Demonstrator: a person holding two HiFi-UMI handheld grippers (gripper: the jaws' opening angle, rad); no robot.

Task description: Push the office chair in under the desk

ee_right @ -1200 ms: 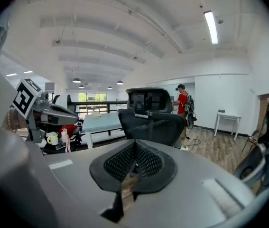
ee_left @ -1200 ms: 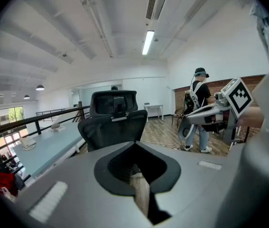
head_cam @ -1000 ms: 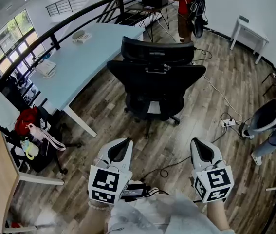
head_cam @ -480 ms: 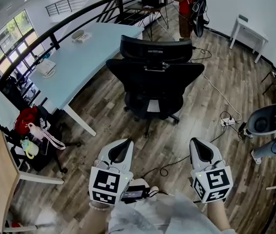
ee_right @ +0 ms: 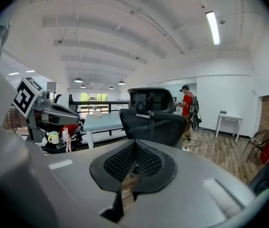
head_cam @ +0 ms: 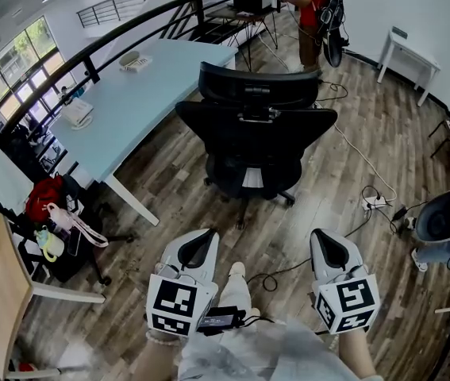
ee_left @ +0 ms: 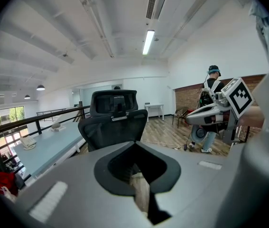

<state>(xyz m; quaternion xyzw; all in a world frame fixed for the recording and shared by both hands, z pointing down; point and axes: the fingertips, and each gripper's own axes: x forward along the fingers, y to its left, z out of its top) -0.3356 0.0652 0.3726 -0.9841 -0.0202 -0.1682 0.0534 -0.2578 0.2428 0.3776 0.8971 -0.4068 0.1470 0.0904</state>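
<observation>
Black wheeled office chair [head_cam: 252, 133], frame centre: probably heavy yet free-rolling. Push on the stiff backrest frame, not the mesh. Left tool [head_cam: 197, 244] and right tool [head_cam: 329, 246]: fully closed, empty.

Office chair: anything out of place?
Yes. The office chair stands out on the open floor beside the desk, not tucked under it. A cabled power strip lies loose to its right.

Person in a red shirt [head_cam: 310, 6] way at the far end, small white table [head_cam: 409, 48] far right, red bag [head_cam: 44, 197] on the left, power strip [head_cam: 374, 202] on the floor to the right.
</observation>
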